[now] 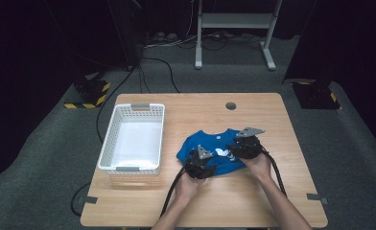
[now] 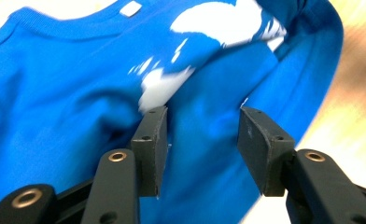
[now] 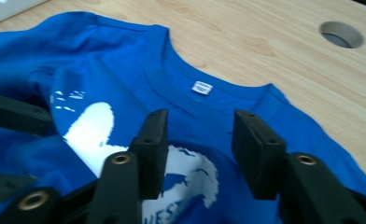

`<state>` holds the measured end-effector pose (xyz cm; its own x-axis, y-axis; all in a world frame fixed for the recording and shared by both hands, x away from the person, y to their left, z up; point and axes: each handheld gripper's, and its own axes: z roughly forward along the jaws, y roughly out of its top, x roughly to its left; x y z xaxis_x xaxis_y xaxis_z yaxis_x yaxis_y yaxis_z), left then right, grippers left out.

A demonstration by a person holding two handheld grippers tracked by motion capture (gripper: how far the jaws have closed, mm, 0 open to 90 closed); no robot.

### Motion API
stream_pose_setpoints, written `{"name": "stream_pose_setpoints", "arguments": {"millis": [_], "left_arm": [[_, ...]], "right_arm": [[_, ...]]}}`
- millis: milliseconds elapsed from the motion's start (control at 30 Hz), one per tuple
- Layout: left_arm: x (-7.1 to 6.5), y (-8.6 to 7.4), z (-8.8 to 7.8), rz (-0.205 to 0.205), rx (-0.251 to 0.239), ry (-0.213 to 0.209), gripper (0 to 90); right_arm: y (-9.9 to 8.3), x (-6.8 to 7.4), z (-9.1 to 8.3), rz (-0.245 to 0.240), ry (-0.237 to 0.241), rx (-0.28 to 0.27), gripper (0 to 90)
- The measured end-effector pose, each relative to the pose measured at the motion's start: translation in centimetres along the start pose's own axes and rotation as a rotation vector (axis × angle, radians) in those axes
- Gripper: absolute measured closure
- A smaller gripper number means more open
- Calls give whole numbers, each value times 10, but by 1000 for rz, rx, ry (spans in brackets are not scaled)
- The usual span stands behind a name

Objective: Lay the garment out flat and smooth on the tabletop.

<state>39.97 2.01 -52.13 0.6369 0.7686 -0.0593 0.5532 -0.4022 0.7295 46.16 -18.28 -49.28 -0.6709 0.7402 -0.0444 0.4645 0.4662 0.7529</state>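
Note:
A blue T-shirt (image 1: 215, 146) with a white print lies loosely bunched on the wooden table (image 1: 253, 201), right of centre. My left gripper (image 1: 203, 162) hovers at the shirt's near left edge. In the left gripper view its jaws (image 2: 202, 126) stand open over the blue cloth (image 2: 69, 93), and nothing is pinched between the pads. My right gripper (image 1: 244, 143) is over the shirt's right part. Its jaws (image 3: 200, 126) are open too, just above the white print (image 3: 97, 126) and short of the collar label (image 3: 202, 87).
A white slotted basket (image 1: 108, 136) stands on the left half of the table, with nothing inside. A round cable hole (image 1: 230, 106) sits near the far edge. Bare wood lies in front of and to the right of the shirt. Cables and a metal frame are on the floor beyond.

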Motion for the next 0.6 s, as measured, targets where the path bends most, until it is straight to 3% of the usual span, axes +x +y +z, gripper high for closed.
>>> {"name": "stream_pose_setpoints", "arguments": {"millis": [67,133,200,267,333,467,600], "left_arm": [[-4,6,8,8,19,14,538],[-7,8,16,42,50,39,564],[-8,7,18,48,49,41,600],[-7,7,18,52,48,38,677],[-5,7,16,68,58,29,750],[-3,5,12,92,76,19,870],[-4,-1,4,108,74,-4,881]], "right_arm": [[-1,2,5,2,32,14,530],[-3,4,13,-6,44,54,550],[-6,4,20,-3,56,83,630],[-7,5,24,-7,60,104,768],[-7,7,26,-22,38,118,842],[-4,8,22,-31,-6,100,862],[4,3,16,-16,-53,64,865]]}}
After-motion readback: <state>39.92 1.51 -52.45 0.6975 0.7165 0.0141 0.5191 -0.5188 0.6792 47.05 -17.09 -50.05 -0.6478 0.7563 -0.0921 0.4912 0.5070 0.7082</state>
